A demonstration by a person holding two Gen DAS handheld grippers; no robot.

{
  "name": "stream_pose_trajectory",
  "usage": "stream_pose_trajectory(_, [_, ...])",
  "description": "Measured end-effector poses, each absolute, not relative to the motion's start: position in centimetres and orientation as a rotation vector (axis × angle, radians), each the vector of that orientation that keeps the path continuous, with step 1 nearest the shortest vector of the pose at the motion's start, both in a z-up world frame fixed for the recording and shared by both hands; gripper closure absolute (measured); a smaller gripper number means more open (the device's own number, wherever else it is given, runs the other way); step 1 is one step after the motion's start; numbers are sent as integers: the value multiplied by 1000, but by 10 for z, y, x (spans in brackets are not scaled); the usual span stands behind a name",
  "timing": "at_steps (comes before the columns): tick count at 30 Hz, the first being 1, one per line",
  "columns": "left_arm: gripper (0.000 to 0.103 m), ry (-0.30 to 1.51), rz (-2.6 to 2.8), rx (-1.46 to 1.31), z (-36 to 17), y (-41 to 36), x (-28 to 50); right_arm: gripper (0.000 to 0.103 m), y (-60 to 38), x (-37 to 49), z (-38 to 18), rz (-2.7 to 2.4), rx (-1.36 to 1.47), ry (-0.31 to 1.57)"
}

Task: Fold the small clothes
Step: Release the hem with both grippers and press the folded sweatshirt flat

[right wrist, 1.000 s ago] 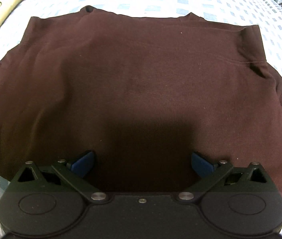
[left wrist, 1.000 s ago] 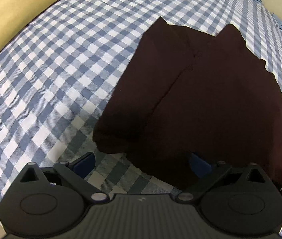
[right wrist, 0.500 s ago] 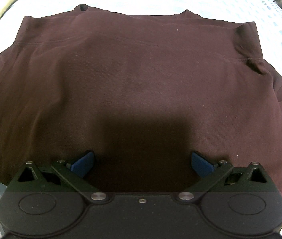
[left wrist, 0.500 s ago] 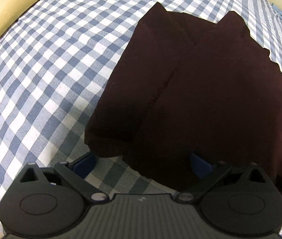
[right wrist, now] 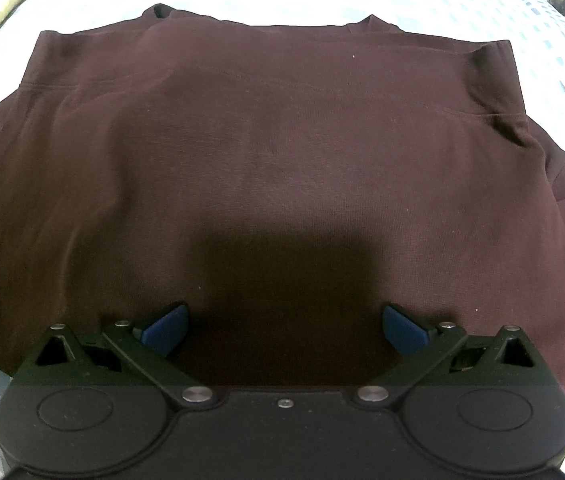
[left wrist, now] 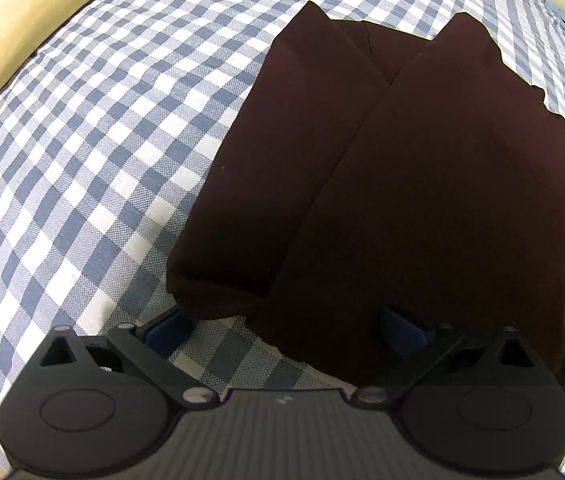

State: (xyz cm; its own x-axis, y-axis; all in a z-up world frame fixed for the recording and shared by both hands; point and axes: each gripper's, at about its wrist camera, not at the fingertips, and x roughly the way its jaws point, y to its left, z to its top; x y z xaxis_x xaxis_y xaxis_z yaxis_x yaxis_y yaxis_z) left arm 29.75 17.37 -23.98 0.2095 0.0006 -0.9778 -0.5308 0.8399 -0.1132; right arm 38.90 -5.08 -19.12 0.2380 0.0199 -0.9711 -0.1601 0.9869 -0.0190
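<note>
I see a dark maroon shirt (right wrist: 282, 152) lying flat on a blue-and-white checked bedsheet (left wrist: 94, 128), filling most of the right wrist view from the upper edge down to my tool. In the left wrist view the same garment occupies the centre and right of the frame, with a folded-in sleeve (left wrist: 274, 168) forming a long panel along its left side. My left gripper (left wrist: 282, 330) sits at the bottom centre, released and spread wide, straddling the shirt's near corner where cloth meets sheet. My right gripper (right wrist: 284, 326) is likewise released, low over the garment's near edge (its shadow darkens the cloth just ahead). To do this step well, I judge I should lower both tools together, pinch all layers at matching corners, and lift evenly so the sleeve panel does not slip out.
</note>
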Motion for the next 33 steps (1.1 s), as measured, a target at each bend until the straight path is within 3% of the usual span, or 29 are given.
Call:
stream_pose_trajectory(12, [0, 1362, 352, -683, -235, 177, 278, 0, -53, 390, -193, 129, -117, 1328])
stream_pose_trajectory(33, [0, 1383, 426, -705, -240, 173, 295, 0, -57, 384, -193, 144, -107, 1309])
